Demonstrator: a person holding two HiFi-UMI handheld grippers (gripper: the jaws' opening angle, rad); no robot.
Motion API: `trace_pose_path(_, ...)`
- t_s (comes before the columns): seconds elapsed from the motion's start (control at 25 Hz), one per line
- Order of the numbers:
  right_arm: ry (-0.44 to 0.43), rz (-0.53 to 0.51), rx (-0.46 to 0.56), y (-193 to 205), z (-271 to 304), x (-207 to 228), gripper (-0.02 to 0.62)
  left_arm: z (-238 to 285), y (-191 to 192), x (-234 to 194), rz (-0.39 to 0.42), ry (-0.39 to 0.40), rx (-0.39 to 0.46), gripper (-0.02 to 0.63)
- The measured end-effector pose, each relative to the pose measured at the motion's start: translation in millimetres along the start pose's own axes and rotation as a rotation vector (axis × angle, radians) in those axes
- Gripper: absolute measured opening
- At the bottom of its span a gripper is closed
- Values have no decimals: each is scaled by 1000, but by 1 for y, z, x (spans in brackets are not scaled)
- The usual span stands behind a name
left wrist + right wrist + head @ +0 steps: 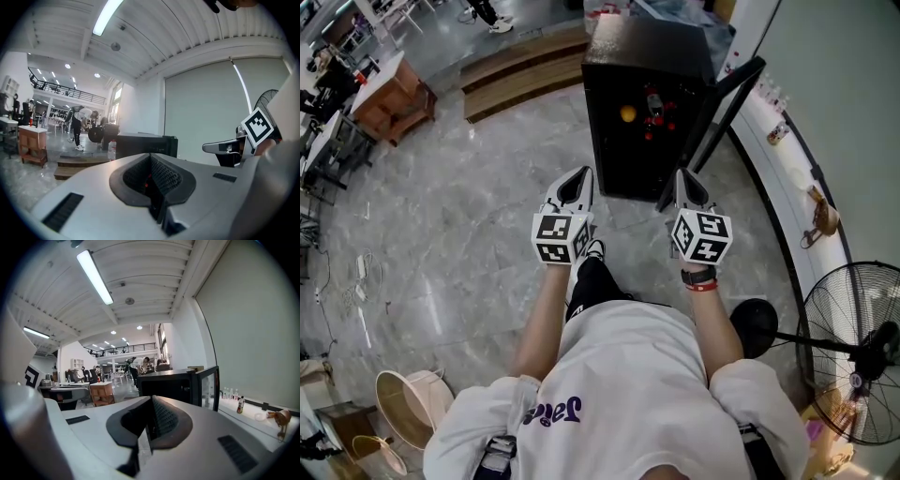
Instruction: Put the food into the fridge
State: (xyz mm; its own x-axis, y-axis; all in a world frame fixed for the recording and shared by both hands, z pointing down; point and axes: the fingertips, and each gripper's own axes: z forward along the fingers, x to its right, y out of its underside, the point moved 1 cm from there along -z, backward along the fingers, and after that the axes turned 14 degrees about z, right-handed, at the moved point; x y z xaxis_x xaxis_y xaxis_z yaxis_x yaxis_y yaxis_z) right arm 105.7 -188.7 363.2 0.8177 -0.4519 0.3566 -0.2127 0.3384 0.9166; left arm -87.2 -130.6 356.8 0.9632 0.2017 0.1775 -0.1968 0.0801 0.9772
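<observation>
- The white shirt (619, 394) carries purple script, seen upside down from the head view and not safely readable. Each gripper's cube (561, 237) bears black-and-white square markers. No brand can be made out on the fridge.
- The black fridge (647, 103) stands upright on the grey floor (469, 216), with its open front facing the person. Its door (712, 122) is swung out to the right and shows nearly edge-on.
- Food lies inside on the dark shelves: an orange fruit (627, 113), a small bottle (654, 103) and red pieces (660, 122) too small to name.
- The left gripper (579, 178) has its fingers pressed together, with nothing between them.
- The right gripper (684, 180) likewise has its fingers pressed together and empty, just beside the door's lower edge.
- Both grippers point toward the fridge, and the food sits well beyond their tips.
</observation>
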Motion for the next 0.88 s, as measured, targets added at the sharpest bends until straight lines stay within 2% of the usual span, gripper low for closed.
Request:
trace_pose_path(0.28, -43, 31, 24, -2, -4, 0, 14, 0, 0, 5, 4, 6, 0, 18)
trace_pose_path(0.88, -19, 43, 22, -1, -9, 11, 14, 2, -4, 9, -8, 19, 4, 18)
